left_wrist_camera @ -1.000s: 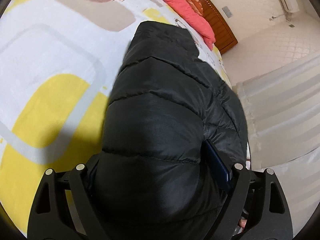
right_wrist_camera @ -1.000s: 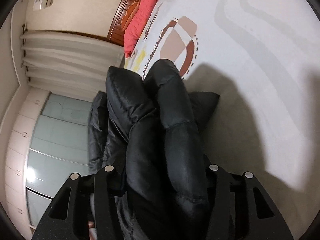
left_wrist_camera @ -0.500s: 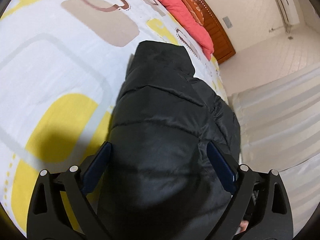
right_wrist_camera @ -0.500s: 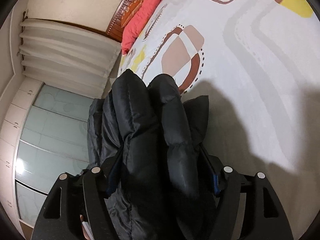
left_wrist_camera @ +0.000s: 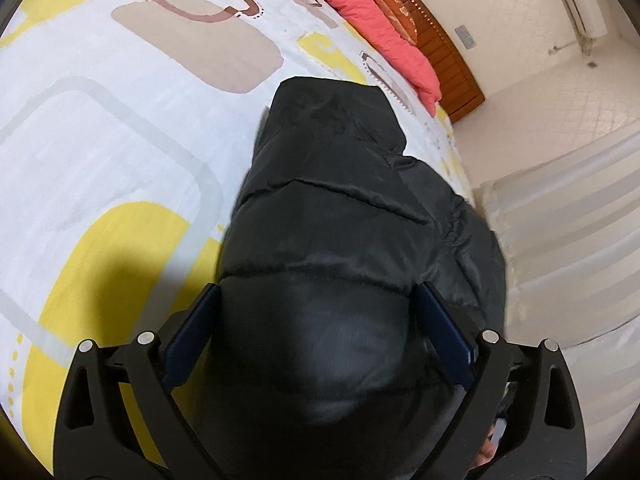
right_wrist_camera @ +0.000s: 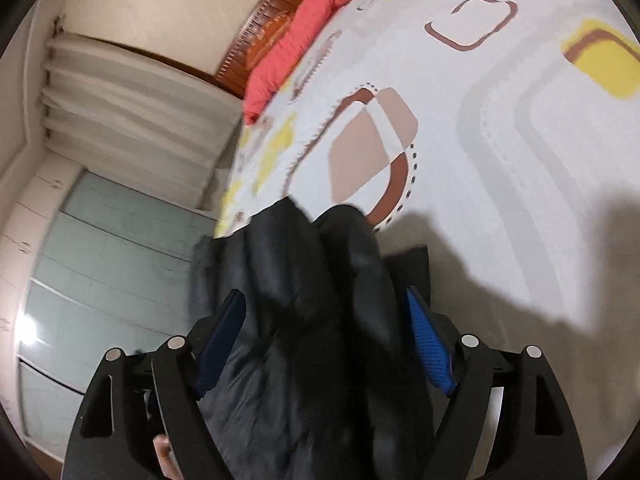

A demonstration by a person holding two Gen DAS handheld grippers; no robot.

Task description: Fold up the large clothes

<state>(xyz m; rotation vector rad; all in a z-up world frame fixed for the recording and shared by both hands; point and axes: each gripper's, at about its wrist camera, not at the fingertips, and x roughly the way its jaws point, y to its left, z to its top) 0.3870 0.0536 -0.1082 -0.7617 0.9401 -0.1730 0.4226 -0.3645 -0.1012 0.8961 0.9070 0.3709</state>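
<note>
A black puffer jacket (left_wrist_camera: 340, 208) lies on the patterned bedspread (left_wrist_camera: 100, 128), near the bed's edge. My left gripper (left_wrist_camera: 316, 300) has its fingers spread wide on either side of the jacket's thick end, blue pads showing, not pinching it. In the right wrist view the same jacket (right_wrist_camera: 320, 280) bulges in two padded folds between my right gripper's (right_wrist_camera: 324, 304) fingers, which also stand apart with both blue pads (right_wrist_camera: 428, 344) visible.
A red pillow (left_wrist_camera: 380, 32) lies against the wooden headboard (left_wrist_camera: 448, 52) at the far end of the bed. White curtains (right_wrist_camera: 132, 112) and pale green cabinet doors (right_wrist_camera: 100, 264) stand beside the bed. The bedspread (right_wrist_camera: 520, 160) stretches wide to the right.
Both grippers have opened: the fingers spread apart from the jacket and the blue pads came into sight. Both have drawn back, so more of the bed shows.
</note>
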